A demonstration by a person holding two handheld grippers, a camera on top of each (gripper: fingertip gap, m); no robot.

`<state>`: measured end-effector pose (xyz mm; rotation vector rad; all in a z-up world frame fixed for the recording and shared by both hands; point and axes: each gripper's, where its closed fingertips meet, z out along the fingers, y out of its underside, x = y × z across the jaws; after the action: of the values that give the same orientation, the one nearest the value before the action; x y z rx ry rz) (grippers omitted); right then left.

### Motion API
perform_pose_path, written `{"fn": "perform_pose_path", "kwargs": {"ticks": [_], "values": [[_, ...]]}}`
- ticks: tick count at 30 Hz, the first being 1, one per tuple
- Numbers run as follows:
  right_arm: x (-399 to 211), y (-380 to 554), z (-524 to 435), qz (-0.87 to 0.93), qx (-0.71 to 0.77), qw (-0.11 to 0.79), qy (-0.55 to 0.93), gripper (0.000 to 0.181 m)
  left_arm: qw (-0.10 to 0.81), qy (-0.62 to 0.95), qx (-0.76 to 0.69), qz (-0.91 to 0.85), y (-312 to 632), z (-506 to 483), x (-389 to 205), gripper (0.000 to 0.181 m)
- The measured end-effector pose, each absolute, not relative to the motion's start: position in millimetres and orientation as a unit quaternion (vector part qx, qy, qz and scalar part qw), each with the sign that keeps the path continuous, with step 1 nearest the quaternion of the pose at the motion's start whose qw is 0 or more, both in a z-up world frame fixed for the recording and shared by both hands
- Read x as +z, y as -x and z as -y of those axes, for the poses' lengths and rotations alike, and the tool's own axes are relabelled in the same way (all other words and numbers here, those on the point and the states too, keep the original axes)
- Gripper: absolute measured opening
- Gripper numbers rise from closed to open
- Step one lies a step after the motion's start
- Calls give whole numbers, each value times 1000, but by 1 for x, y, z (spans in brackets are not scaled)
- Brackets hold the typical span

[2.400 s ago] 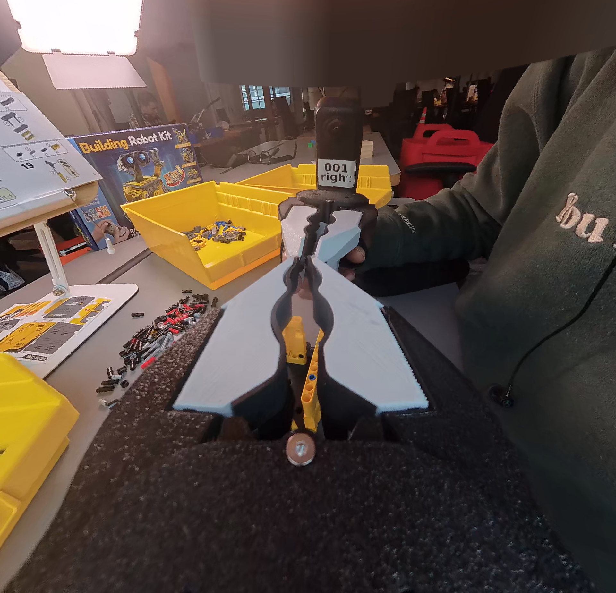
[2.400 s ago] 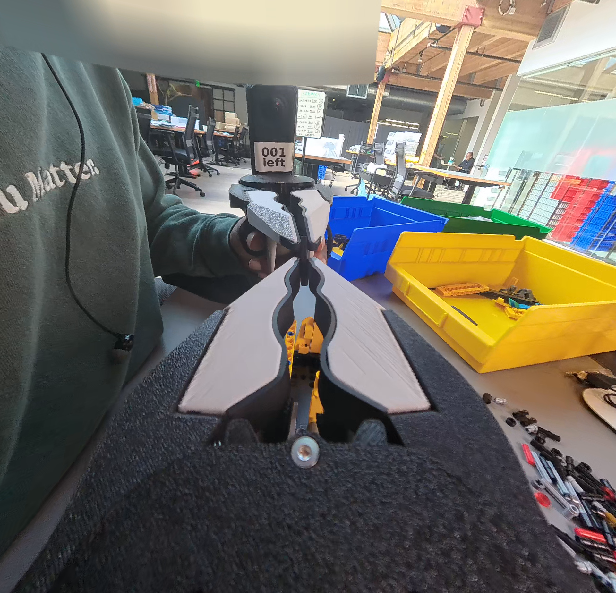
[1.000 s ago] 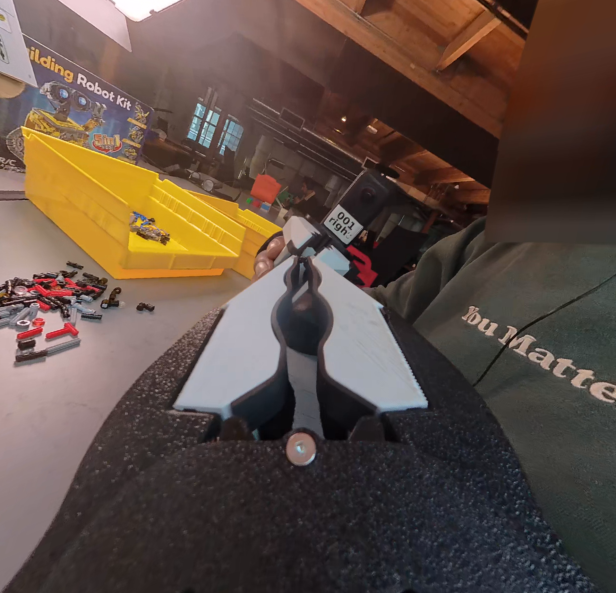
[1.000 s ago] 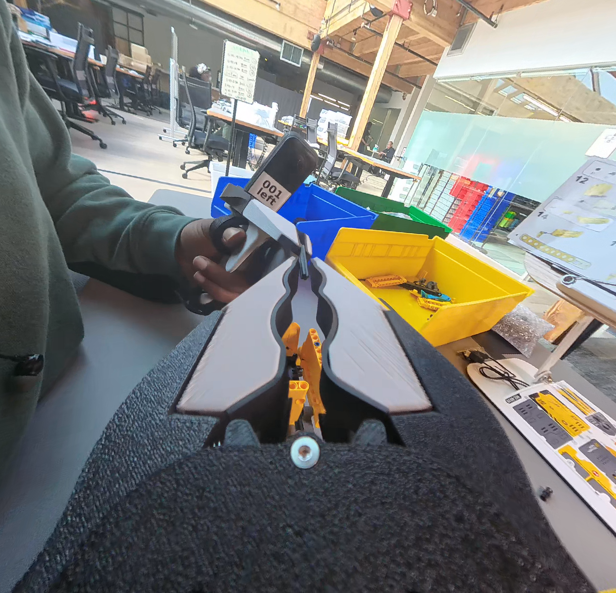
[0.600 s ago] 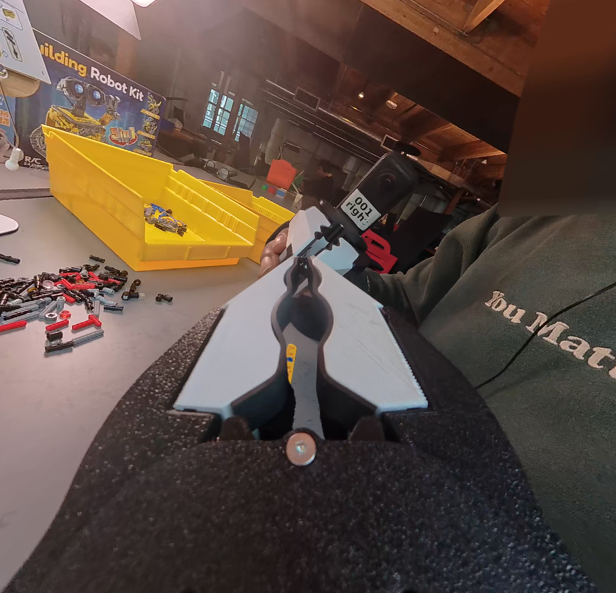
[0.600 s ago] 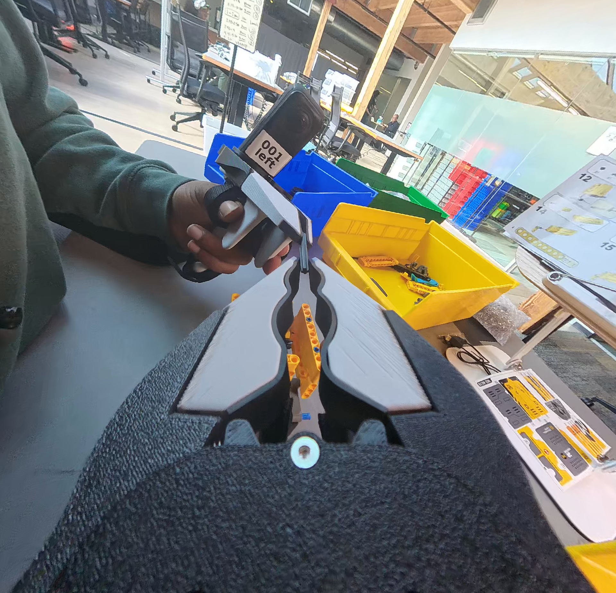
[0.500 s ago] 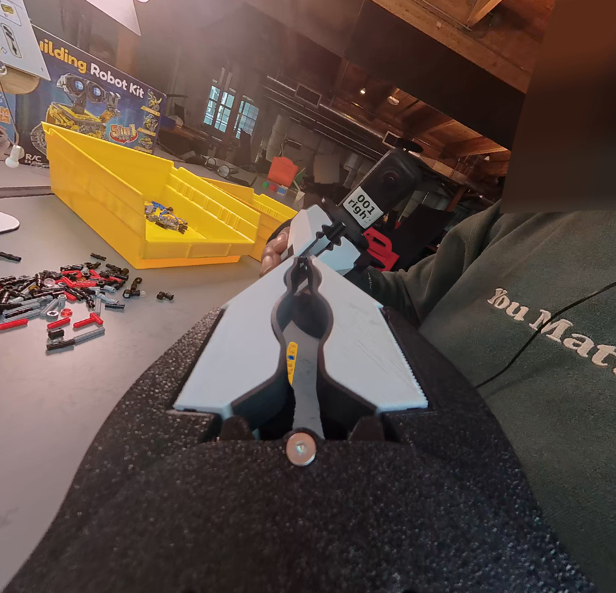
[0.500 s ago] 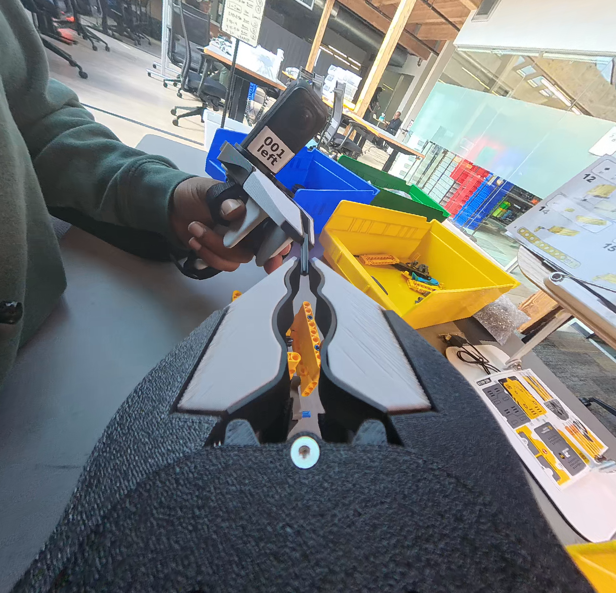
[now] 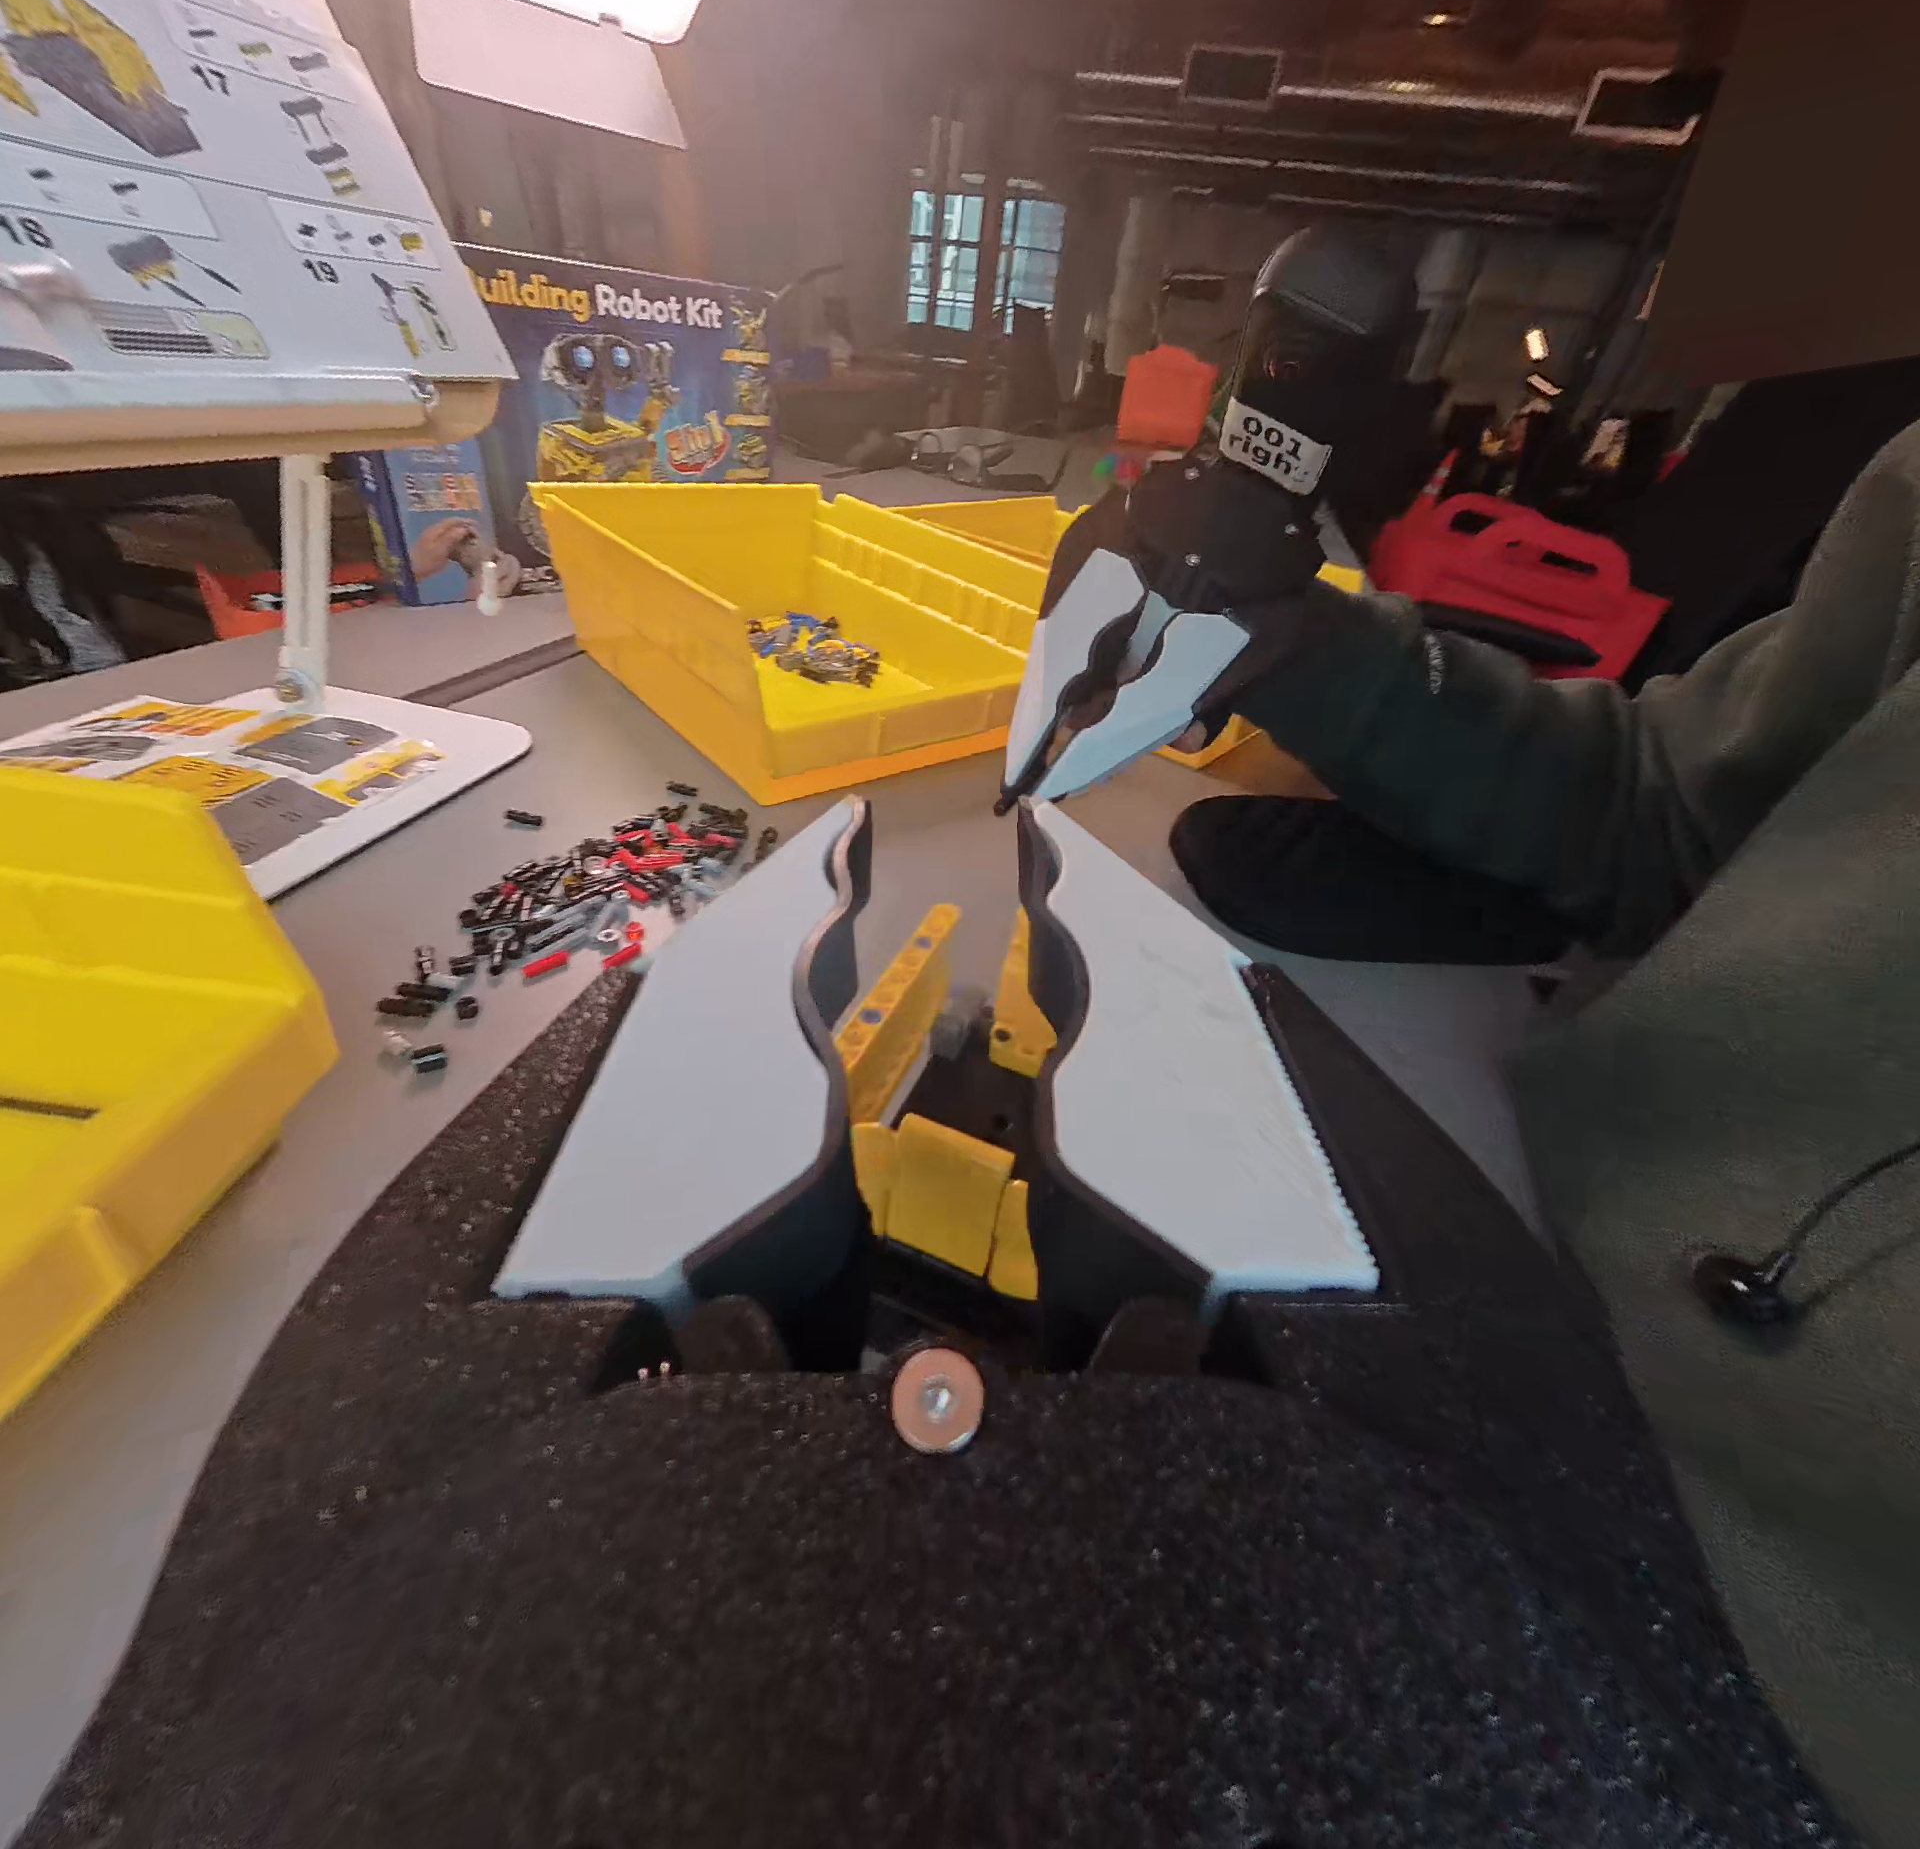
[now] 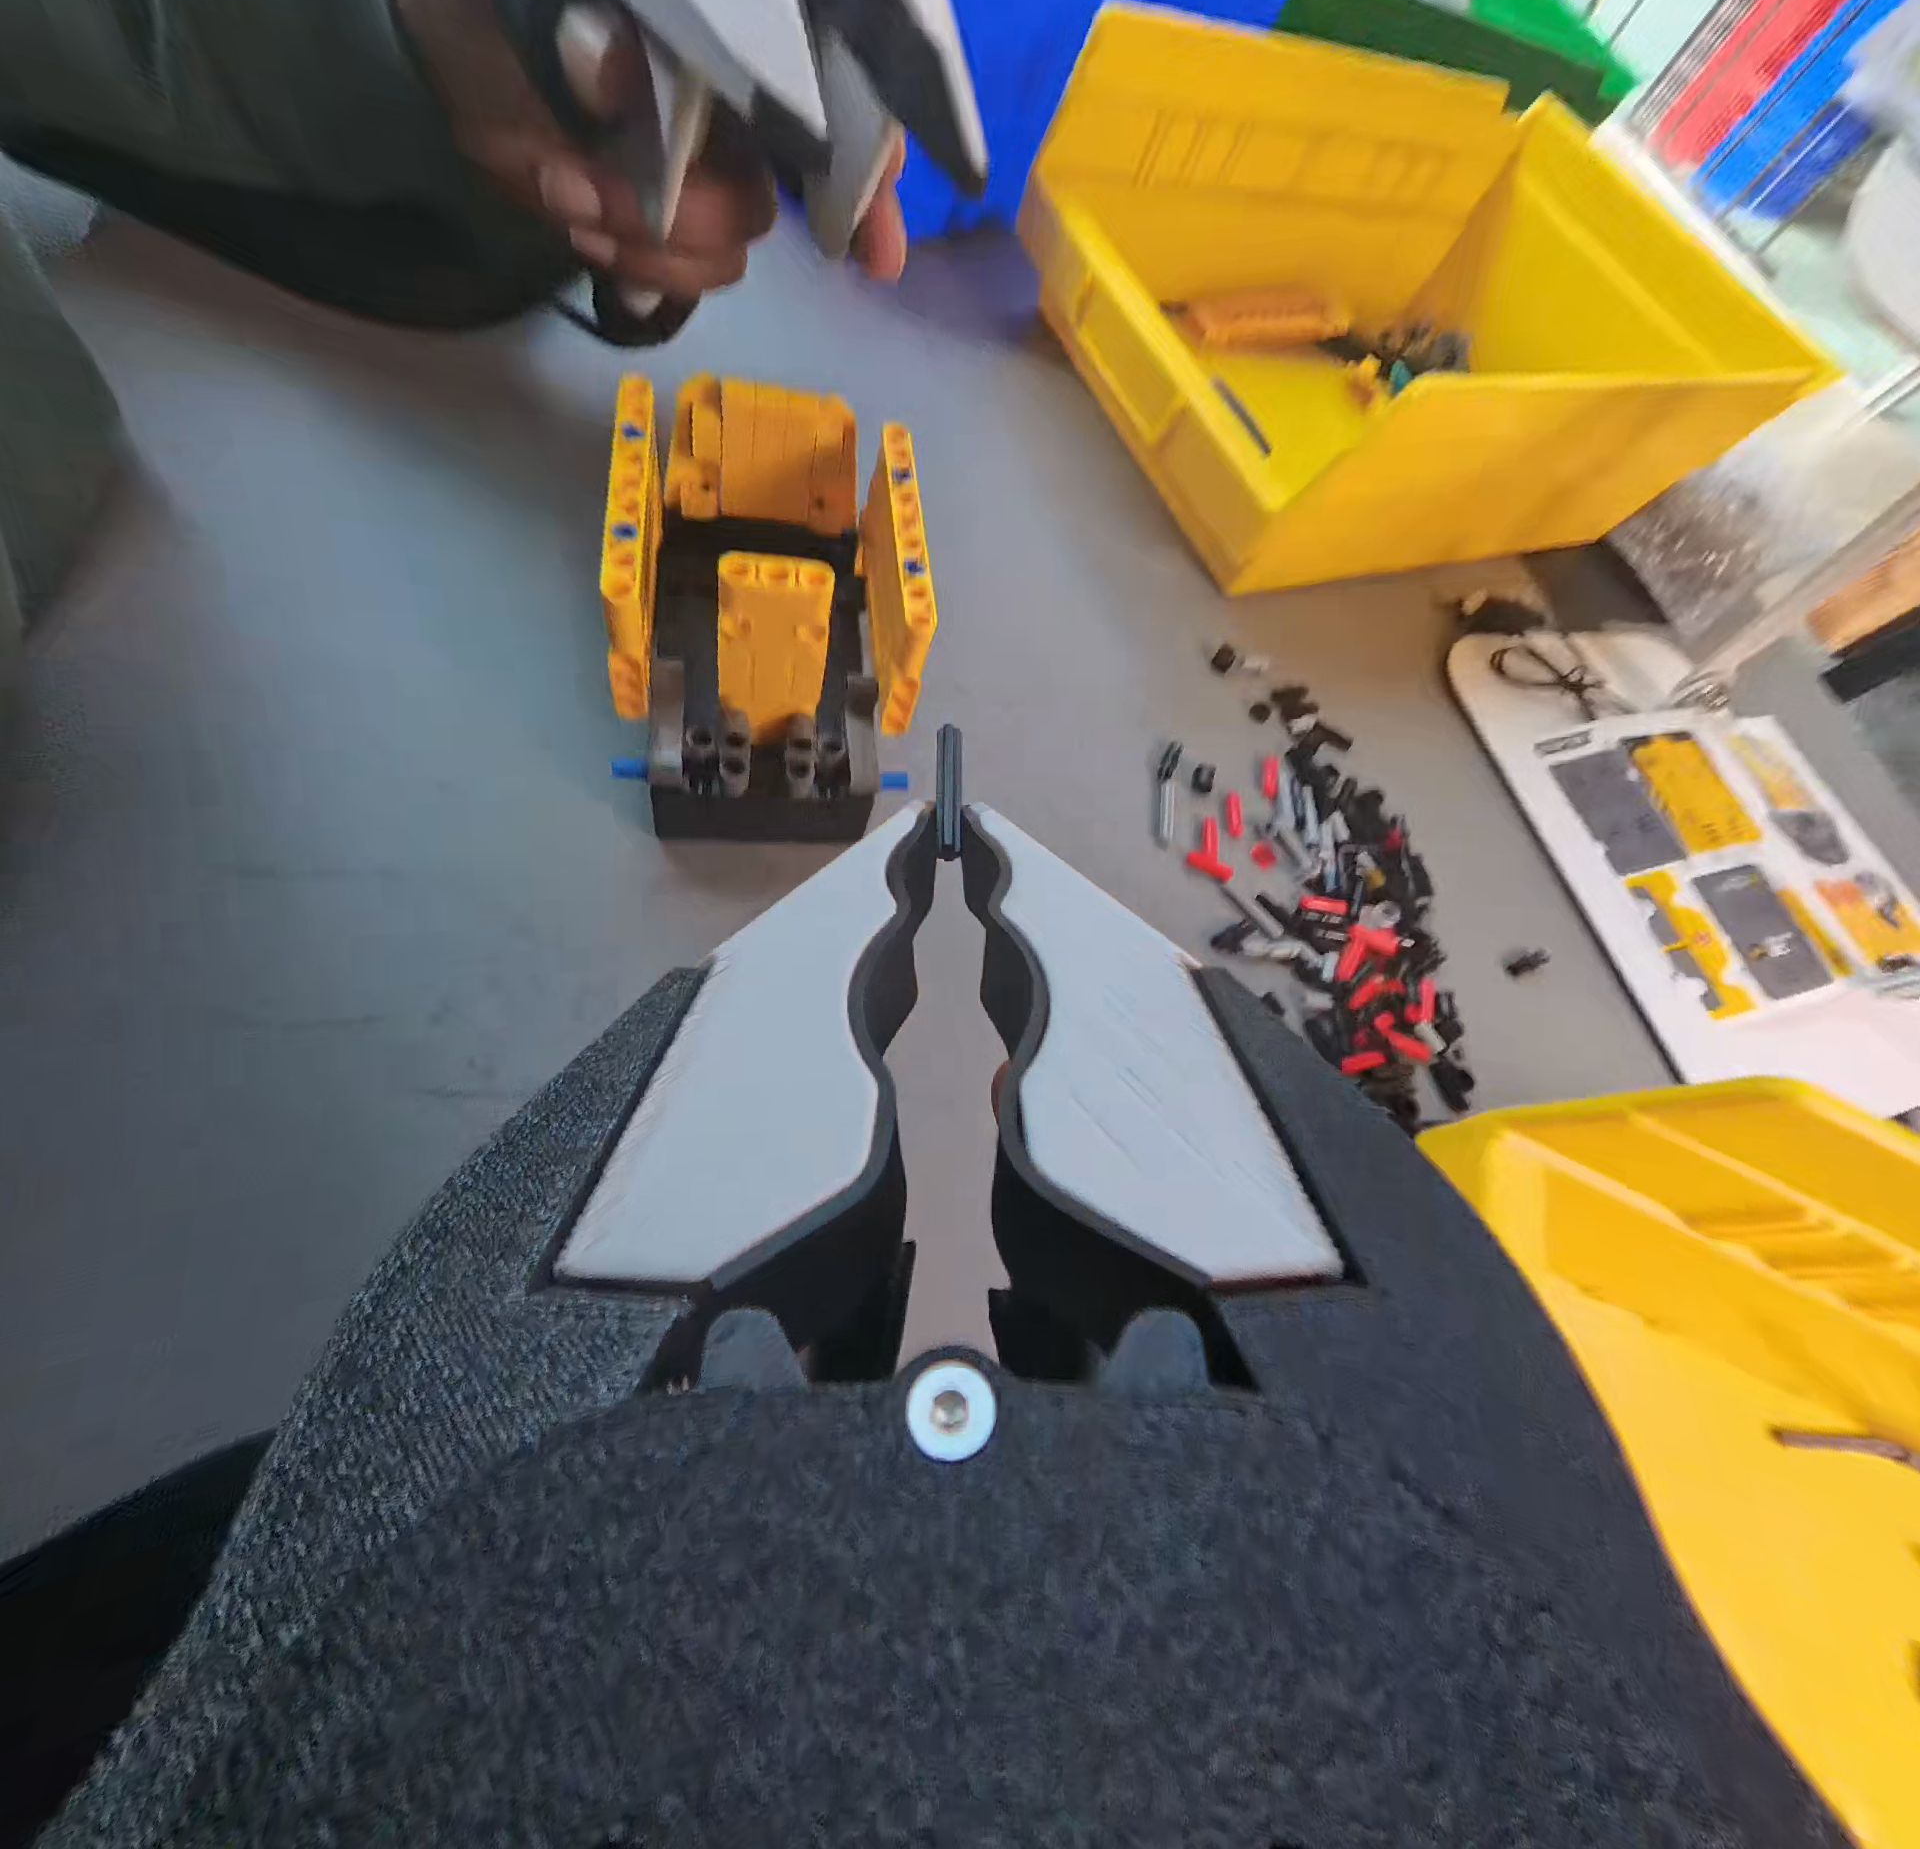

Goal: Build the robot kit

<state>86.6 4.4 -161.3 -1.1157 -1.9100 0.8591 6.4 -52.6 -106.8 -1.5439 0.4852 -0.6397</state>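
Observation:
A yellow and black brick-built model (image 10: 764, 604) stands on the grey table. In the left wrist view it shows below and between my fingers (image 9: 940, 1103). My left gripper (image 9: 940, 812) is open and empty and hovers over the model. It is blurred at the top of the right wrist view (image 10: 821, 137). My right gripper (image 10: 948, 823) is shut on a small black pin (image 10: 948, 786), which it holds just short of the model's near right corner. In the left wrist view the right gripper (image 9: 1023, 797) points down close to my left gripper's right fingertip.
A pile of small black, red and grey parts (image 10: 1330, 916) (image 9: 582, 895) lies right of the model. Yellow bins (image 10: 1403, 293) (image 10: 1714, 1332) (image 9: 790, 594) (image 9: 104, 1020), a blue bin (image 10: 1039, 33), an instruction sheet (image 10: 1714, 864) and a booklet stand (image 9: 301, 573) surround it. A person's sleeve (image 9: 1455, 760) lies on the table. Spacing between my two grippers at the tips: around 12 cm.
My left gripper has opened from shut. Both grippers have tilted down toward the table and drawn apart. The model now stands on the table clear of both grippers.

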Motion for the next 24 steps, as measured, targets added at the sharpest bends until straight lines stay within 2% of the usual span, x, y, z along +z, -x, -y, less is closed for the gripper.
{"fn": "perform_pose_path", "kwargs": {"ticks": [2, 8, 24], "values": [[-187, -92, 0, 765, 339, 319, 446, 4, 647, 687, -256, -209, 1, 49, -110, 32], [-227, -91, 2, 800, 304, 253, 450, 3, 637, 704, -235, -209, 1, 45, -121, 38], [-242, -89, -1, 875, 200, 146, 416, 5, 642, 717, -186, -198, 12, 46, -117, 44]]}}
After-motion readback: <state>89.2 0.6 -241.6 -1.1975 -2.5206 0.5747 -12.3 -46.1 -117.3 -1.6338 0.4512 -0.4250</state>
